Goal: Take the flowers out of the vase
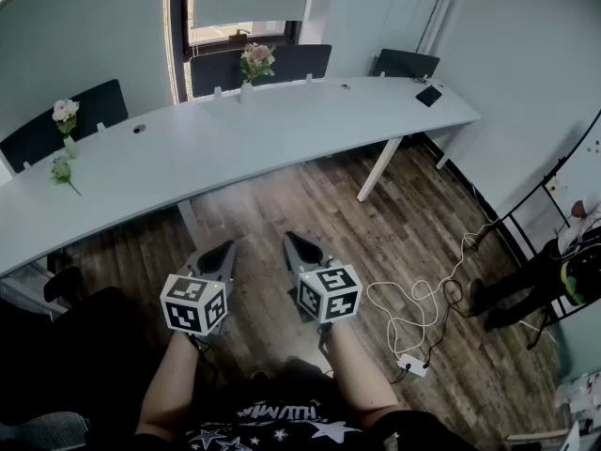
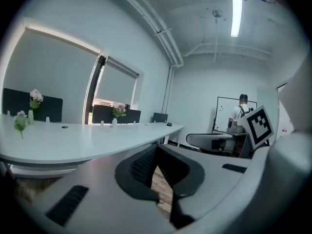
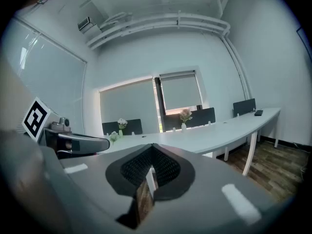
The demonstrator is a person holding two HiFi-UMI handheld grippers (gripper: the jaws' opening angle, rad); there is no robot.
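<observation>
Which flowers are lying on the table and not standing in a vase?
The pale green-and-white flower at the table's left end. Its bare stem lies flat, while the white bunch beside it and the pink bunch by the window stand upright.

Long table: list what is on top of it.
A vase of flowers by the window, another at left, a loose flower beside it, a dark flat thing at right. The table's left end runs out of frame.

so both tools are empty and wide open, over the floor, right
No, both are shut, not wide open: jaws together on the left tool in the left gripper view and on the right tool in the right gripper view. Both are empty, over the floor.
</observation>
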